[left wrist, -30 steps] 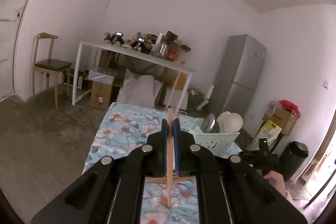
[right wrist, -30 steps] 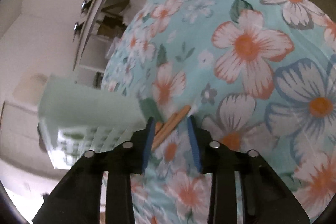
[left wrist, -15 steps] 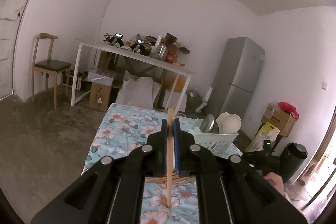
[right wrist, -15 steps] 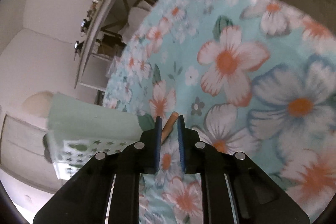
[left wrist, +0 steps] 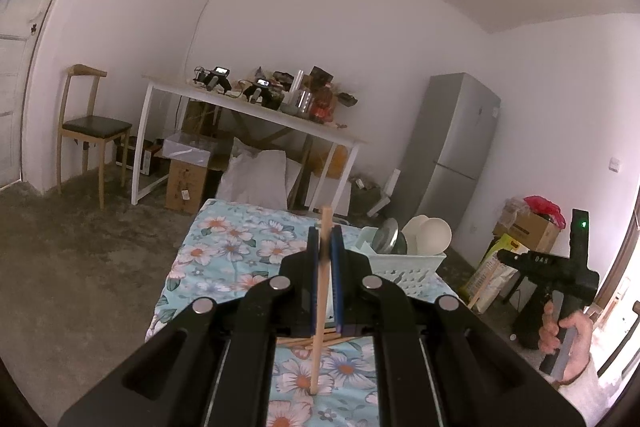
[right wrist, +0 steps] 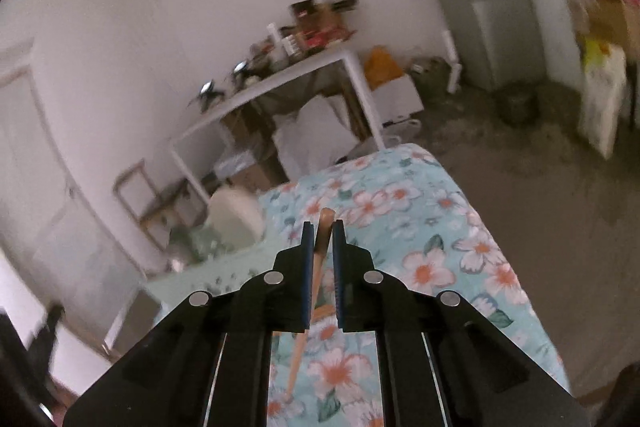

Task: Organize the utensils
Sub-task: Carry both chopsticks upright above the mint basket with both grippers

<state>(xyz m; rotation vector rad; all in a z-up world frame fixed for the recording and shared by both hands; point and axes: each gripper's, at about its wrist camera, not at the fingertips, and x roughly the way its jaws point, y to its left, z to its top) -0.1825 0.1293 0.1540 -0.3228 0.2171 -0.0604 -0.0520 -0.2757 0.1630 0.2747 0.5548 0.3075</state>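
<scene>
My left gripper (left wrist: 325,231) is shut on a wooden chopstick (left wrist: 319,319) that stands nearly upright, its lower end over the flowered table. Under it lies a small pile of chopsticks (left wrist: 308,341). My right gripper (right wrist: 322,225) is closing its jaws on another chopstick (right wrist: 299,355), which hangs tilted above the cloth, clear of the table. A hand (left wrist: 568,331) holds that gripper at the far right of the left wrist view. A pale green dish basket (left wrist: 404,267) with bowls and a plate stands on the table's right side, and shows blurred as the basket (right wrist: 188,279).
The table with the flowered cloth (left wrist: 224,255) ends close on the left and far sides, with bare floor beyond. Behind it stand a cluttered white desk (left wrist: 248,111), a wooden chair (left wrist: 92,127), a grey fridge (left wrist: 452,155) and boxes (left wrist: 524,231) at the right.
The right gripper shut on a chopstick lying on the cloth, then rose and rolled upright with it. The left gripper stayed put with its chopstick.
</scene>
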